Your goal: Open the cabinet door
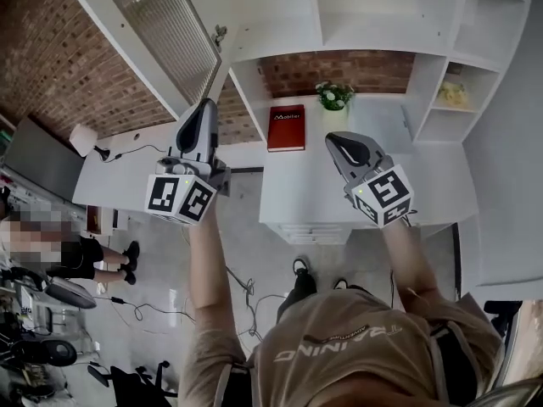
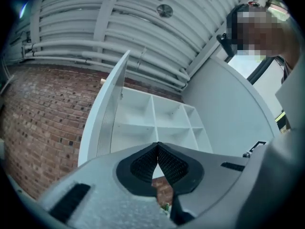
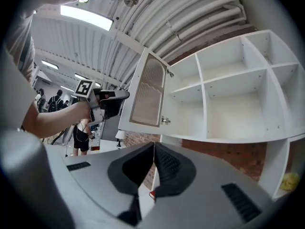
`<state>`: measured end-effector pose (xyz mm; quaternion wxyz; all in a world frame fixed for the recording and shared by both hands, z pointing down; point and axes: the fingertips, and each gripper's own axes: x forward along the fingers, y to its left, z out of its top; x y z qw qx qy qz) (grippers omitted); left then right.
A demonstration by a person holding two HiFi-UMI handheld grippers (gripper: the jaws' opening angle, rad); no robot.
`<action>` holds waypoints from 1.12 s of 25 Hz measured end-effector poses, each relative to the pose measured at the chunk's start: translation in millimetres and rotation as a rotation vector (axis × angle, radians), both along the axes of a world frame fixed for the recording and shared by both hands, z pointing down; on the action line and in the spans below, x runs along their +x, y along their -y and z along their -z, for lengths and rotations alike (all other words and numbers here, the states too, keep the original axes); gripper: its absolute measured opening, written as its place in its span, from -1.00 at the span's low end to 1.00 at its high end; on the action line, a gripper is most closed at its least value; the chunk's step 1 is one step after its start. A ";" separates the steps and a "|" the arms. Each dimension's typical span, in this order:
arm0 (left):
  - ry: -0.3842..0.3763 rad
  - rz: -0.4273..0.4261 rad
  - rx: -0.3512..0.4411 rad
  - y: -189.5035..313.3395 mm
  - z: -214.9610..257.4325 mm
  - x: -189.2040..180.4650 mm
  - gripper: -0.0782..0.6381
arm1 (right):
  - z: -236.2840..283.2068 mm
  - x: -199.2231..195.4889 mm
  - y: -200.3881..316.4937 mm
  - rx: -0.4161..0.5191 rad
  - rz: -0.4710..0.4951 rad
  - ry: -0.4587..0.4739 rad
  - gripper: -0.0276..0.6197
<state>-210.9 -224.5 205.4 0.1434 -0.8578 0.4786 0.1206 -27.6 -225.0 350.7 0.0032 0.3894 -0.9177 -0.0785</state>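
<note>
The cabinet door (image 1: 161,19) is seen swung wide open, standing out from the left side of the white cabinet (image 1: 390,11) that is mounted on the brick wall (image 1: 51,49), with its ribbed panel turned toward the room. The left gripper (image 1: 207,107) is held up right at the door's free edge; whether the edge is touched cannot be told. In the left gripper view the jaws are pressed together at the tips with nothing between them, and the door (image 2: 102,118) is seen edge-on beyond them, with the cabinet's compartments (image 2: 157,116) to its right. The right gripper (image 1: 333,141) is raised over the tabletop (image 1: 314,189), well apart from the door, and its jaws are likewise closed on nothing. In the right gripper view the door (image 3: 147,92) is shown hanging open with a hinge (image 3: 165,120) at its inner edge, and the left gripper (image 3: 122,96) is seen just to its left. Below the cabinet a red book (image 1: 286,127) is stood at the back of the tabletop, and a small potted plant (image 1: 334,96) is set just to its right
</note>
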 end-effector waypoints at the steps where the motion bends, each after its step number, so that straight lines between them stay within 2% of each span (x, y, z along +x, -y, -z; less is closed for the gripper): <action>1: 0.000 0.007 -0.032 0.2 -13.1 2.8 -0.76 | -5.8 4.0 -1.6 -0.013 -0.001 0.006 -0.88; 8: -0.003 0.001 -0.238 -11.5 -110.2 27.2 -0.76 | -43.2 16.5 -15.0 -0.076 -0.023 0.021 -0.88; 12: -0.036 -0.072 -0.364 -20.3 -164.4 50.1 -0.76 | -67.4 15.2 -29.0 -0.110 -0.027 0.004 -0.88; 15: -0.055 -0.114 -0.426 -30.5 -195.0 64.4 -0.76 | -84.2 14.2 -39.0 -0.141 -0.037 -0.012 -0.88; 22: 0.063 -0.094 -0.460 -51.3 -233.0 80.0 -0.76 | -92.4 16.0 -49.5 -0.168 -0.101 0.000 -0.88; 26: 0.046 -0.142 -0.473 -61.2 -242.6 83.0 -0.76 | -97.2 -0.5 -60.7 -0.179 -0.087 -0.027 -0.88; 28: 0.053 -0.145 -0.465 -62.0 -244.8 81.9 -0.76 | -100.5 -8.7 -66.8 -0.194 -0.082 -0.012 -0.88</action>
